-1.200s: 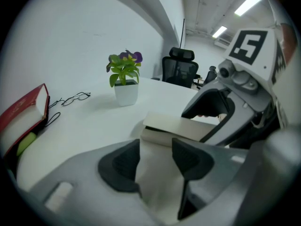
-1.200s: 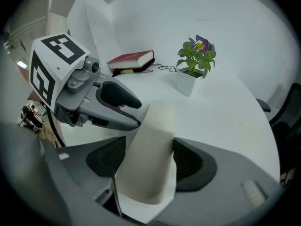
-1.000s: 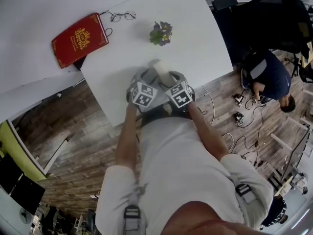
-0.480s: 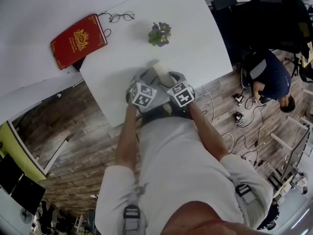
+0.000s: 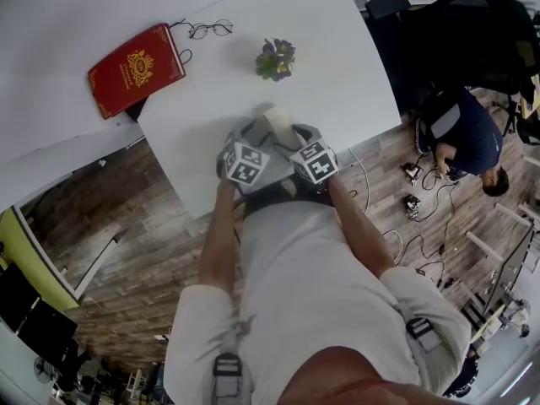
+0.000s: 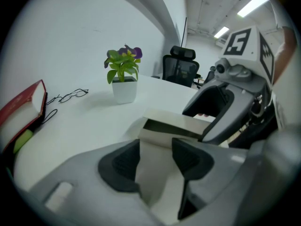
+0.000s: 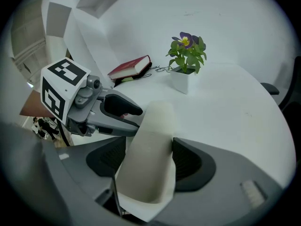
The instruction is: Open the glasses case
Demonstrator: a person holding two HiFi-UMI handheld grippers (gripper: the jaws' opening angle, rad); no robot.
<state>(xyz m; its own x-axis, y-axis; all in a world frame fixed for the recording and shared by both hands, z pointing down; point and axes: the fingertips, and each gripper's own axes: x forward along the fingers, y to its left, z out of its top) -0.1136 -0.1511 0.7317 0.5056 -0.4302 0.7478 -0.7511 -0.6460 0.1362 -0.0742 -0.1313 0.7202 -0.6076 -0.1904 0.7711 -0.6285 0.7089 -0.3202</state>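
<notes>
Plant [image 5: 277, 57], spectacles [image 5: 211, 29], red book [image 5: 137, 68] on table [image 5: 346, 74] beyond gripped glasses case [image 5: 278, 123].

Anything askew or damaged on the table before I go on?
Nothing stands out. The left gripper and right gripper are both shut on the glasses case, a dark gap at its lid; the potted plant stands upright, the glasses lie beside the red book.

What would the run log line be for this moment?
step: opening | left gripper: shut on glasses case | right gripper: shut on same case | lid: slightly ajar, dark gap showing
</notes>
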